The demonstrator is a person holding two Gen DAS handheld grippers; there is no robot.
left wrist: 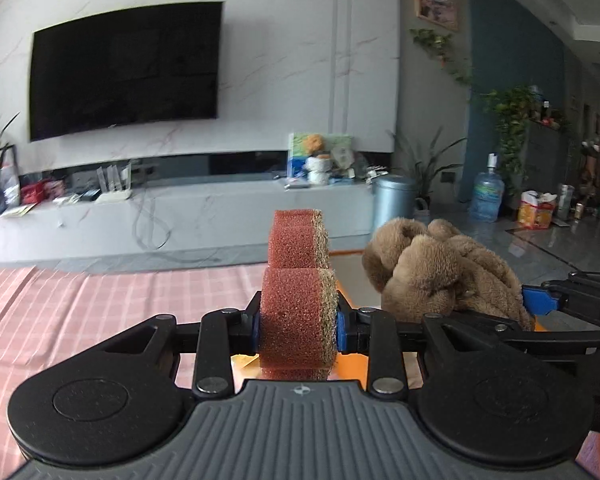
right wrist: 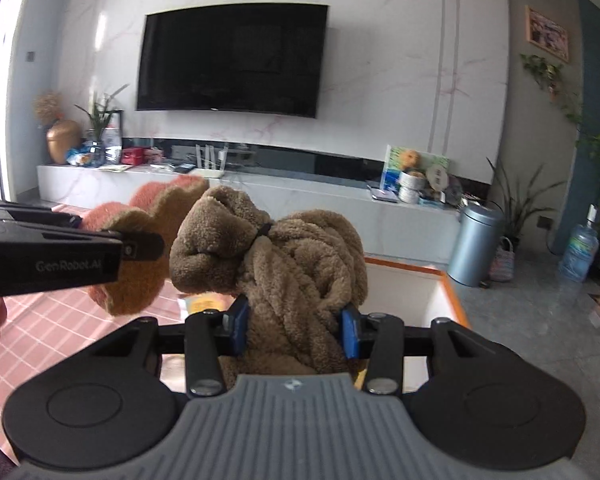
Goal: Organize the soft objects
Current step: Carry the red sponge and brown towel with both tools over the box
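My left gripper (left wrist: 298, 326) is shut on a red-brown sponge (left wrist: 298, 284) with a tan scouring side, held upright above the pink checked tablecloth (left wrist: 80, 312). The sponge also shows in the right wrist view (right wrist: 140, 264), left of the plush. My right gripper (right wrist: 296, 330) is shut on a brown fluffy plush toy (right wrist: 292, 260), held in the air. In the left wrist view the plush (left wrist: 440, 272) and the right gripper (left wrist: 540, 302) sit just right of the sponge. The left gripper shows at the left of the right wrist view (right wrist: 140, 246).
An orange-rimmed white box (right wrist: 432, 280) lies below and beyond the plush; its orange edge shows in the left wrist view (left wrist: 348, 300). Beyond are a TV (left wrist: 124, 68), a low white cabinet (left wrist: 220, 208), a grey bin (right wrist: 476, 244) and a water jug (left wrist: 486, 196).
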